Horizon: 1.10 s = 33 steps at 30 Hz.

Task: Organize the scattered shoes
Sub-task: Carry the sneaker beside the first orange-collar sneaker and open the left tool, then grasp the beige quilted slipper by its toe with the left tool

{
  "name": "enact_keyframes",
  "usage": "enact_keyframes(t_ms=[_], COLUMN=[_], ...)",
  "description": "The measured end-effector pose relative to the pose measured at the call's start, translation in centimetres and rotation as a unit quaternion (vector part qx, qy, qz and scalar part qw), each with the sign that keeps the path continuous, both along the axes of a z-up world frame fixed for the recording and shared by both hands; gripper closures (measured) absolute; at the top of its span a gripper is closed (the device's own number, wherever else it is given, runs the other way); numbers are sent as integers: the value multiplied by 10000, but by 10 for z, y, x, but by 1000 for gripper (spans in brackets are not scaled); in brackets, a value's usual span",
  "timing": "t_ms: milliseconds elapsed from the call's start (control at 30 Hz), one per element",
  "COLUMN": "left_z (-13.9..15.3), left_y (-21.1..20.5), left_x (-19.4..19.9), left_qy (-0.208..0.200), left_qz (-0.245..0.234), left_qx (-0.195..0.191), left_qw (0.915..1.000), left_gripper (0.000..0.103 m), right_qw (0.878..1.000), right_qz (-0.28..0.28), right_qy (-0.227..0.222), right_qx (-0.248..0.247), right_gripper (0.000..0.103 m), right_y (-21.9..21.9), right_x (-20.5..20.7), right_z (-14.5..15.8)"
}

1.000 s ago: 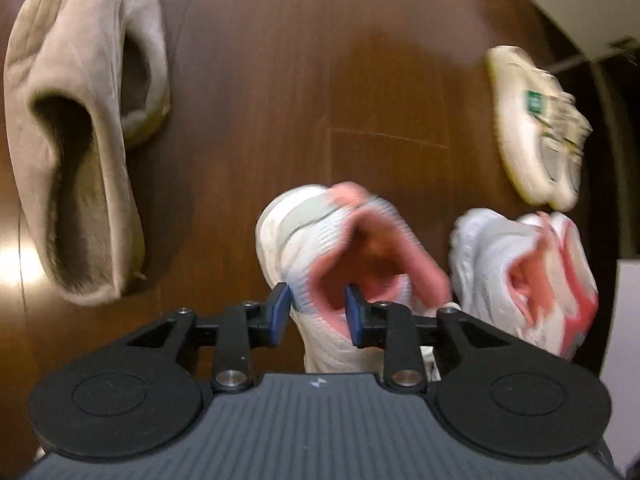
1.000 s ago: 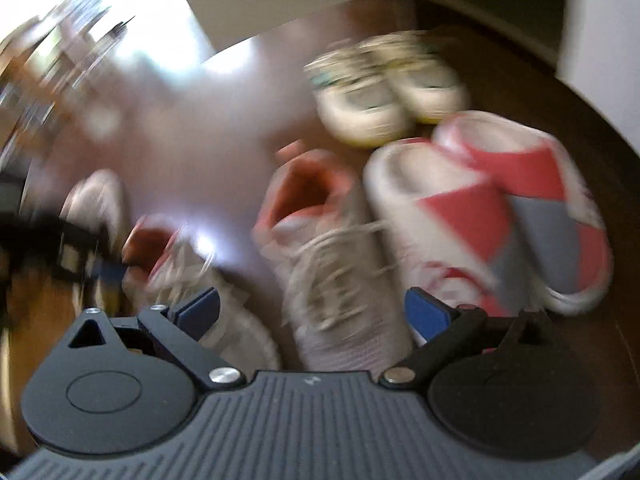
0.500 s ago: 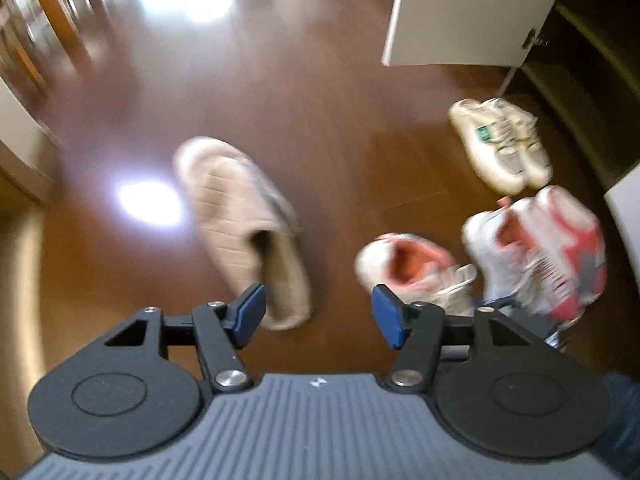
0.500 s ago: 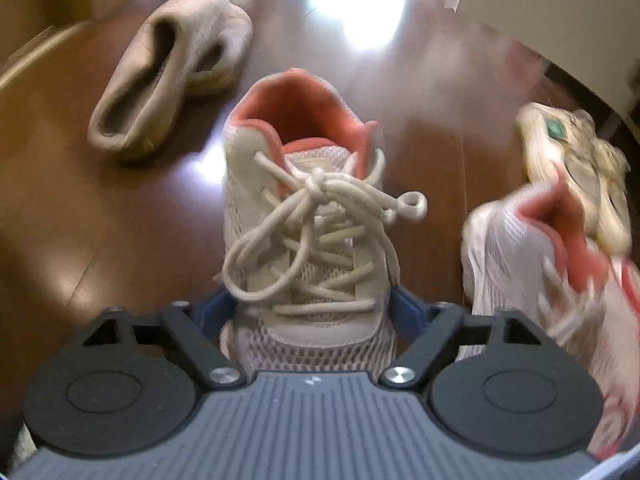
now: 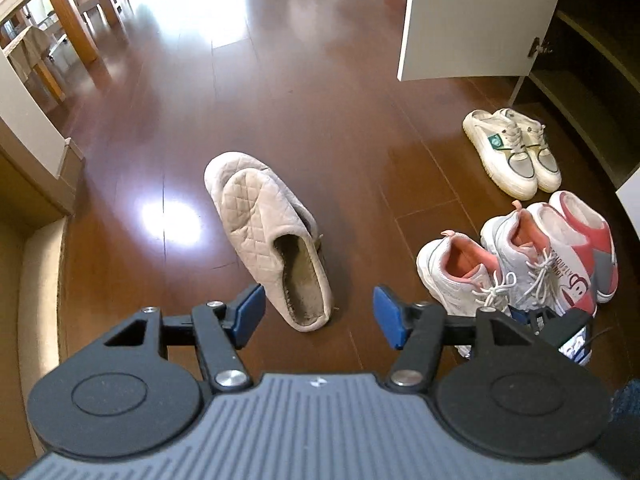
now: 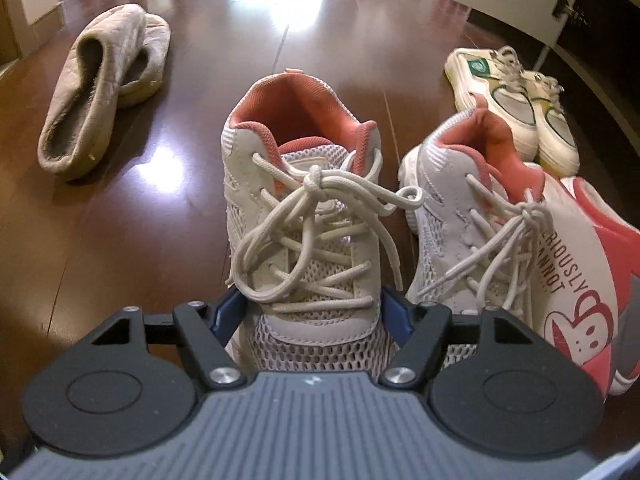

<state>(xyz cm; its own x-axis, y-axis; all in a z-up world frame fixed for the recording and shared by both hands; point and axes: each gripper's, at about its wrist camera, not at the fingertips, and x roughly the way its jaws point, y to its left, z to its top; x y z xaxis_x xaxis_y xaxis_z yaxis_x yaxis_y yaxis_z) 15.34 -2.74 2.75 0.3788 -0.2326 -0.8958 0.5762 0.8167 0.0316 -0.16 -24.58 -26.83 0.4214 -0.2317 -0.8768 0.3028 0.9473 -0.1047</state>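
A white sneaker with pink lining (image 6: 304, 200) stands on the dark wood floor, and its toe sits between the jaws of my right gripper (image 6: 312, 312). The jaws are closing and the blue pads touch both sides of the toe. Its mate (image 6: 460, 200) stands just to the right, against a red, grey and white slipper (image 6: 580, 264). My left gripper (image 5: 316, 316) hangs high above the floor, open and holding nothing. From up there I see the gripped sneaker (image 5: 456, 268), its mate (image 5: 516, 248) and two stacked beige quilted slippers (image 5: 272, 232).
A pair of cream sneakers with green logos (image 5: 512, 152) sits near the open shoe cabinet (image 5: 592, 60) and its white door (image 5: 472, 20). The beige slippers (image 6: 100, 100) lie to the left. Wooden table legs (image 5: 72, 20) stand far left, with bare floor between.
My left gripper let go of the pink-lined sneaker, opened and rose high above the floor. My right gripper came down over that sneaker's toe and narrowed around it.
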Motion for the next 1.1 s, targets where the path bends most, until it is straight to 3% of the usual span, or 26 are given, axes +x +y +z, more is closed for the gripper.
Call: enact_keyframes(t_ms=[200, 400, 467, 533, 633, 767, 933, 1100], left_z=[-6, -26, -44, -61, -87, -139, -191, -241], left_y=[10, 23, 28, 30, 27, 5, -27, -41], left_x=[1, 11, 19, 24, 28, 40, 70, 121], left_qy=[22, 48, 64, 124, 213, 1, -108, -38], left_qz=[113, 208, 180, 102, -29, -56, 262, 1349], left_qx=[125, 455, 544, 372, 131, 33, -422, -554], left_qw=[9999, 9987, 9983, 9992, 9997, 10000, 9987, 9893], left_gripper=[40, 34, 34, 34, 34, 35, 35, 35], right_qw=[9996, 9982, 9986, 9978, 9933, 9817, 9791, 9807], right_qz=[-193, -33, -138, -267, -600, -888, -993, -987], right_qy=[200, 569, 232, -116, -779, -1579, -1658, -1525], right_qx=[-48, 193, 447, 592, 608, 588, 633, 718], right_gripper=[34, 25, 24, 22, 22, 16, 15, 14], right_y=[-3, -16, -24, -31, -46, -71, -91, -93], right_x=[0, 6, -4, -13, -25, -18, 11, 25], right_z=[-2, 10, 30, 50, 81, 116, 119, 108])
